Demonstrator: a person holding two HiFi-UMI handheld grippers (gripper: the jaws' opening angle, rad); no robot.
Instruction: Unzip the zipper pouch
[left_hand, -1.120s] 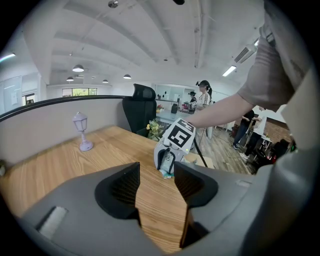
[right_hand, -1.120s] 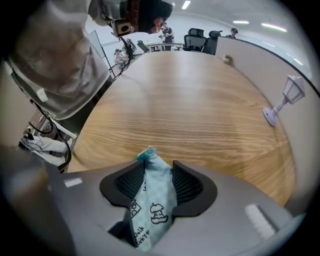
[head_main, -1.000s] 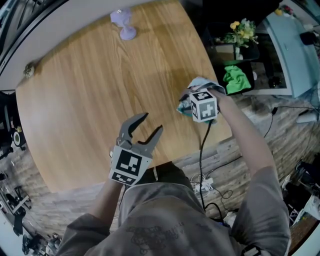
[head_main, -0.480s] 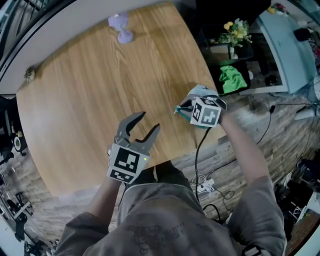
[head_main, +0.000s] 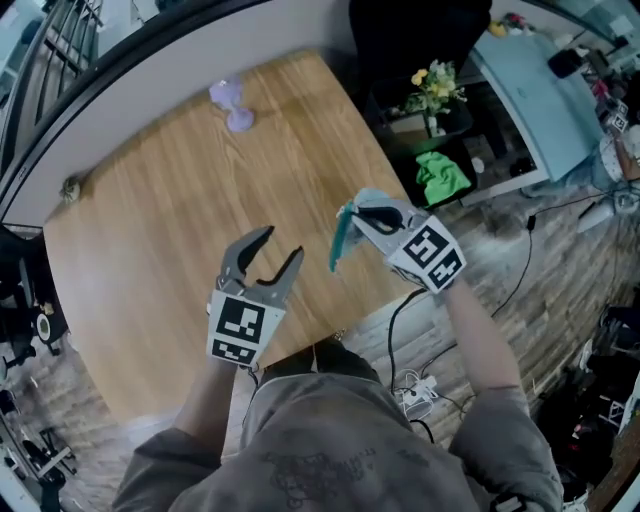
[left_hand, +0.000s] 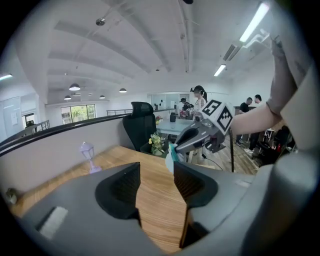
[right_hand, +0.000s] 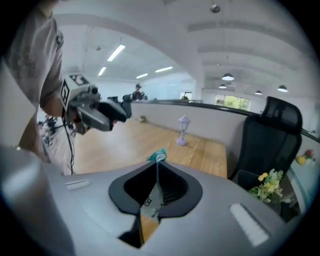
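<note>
The zipper pouch (head_main: 343, 236), teal and pale, hangs edge-on above the round wooden table (head_main: 150, 230), lifted off its surface. My right gripper (head_main: 368, 216) is shut on the pouch; in the right gripper view the pouch (right_hand: 156, 190) is pinched between the pads with its teal end sticking up past the tips. My left gripper (head_main: 262, 258) hovers open to the left of the pouch, nothing between its fingers. In the left gripper view the pouch (left_hand: 170, 159) shows just past the right jaw, held by the right gripper (left_hand: 180, 145).
A small lilac lamp (head_main: 230, 103) stands at the table's far edge. A tiny object (head_main: 70, 186) sits at the left rim. Right of the table are a black chair, yellow flowers (head_main: 430, 88), a green cloth (head_main: 440, 178), and cables on the floor.
The right gripper has closed on the pouch and lifted it off the table, swinging it left toward the left gripper. The left gripper stays open and has barely shifted.
</note>
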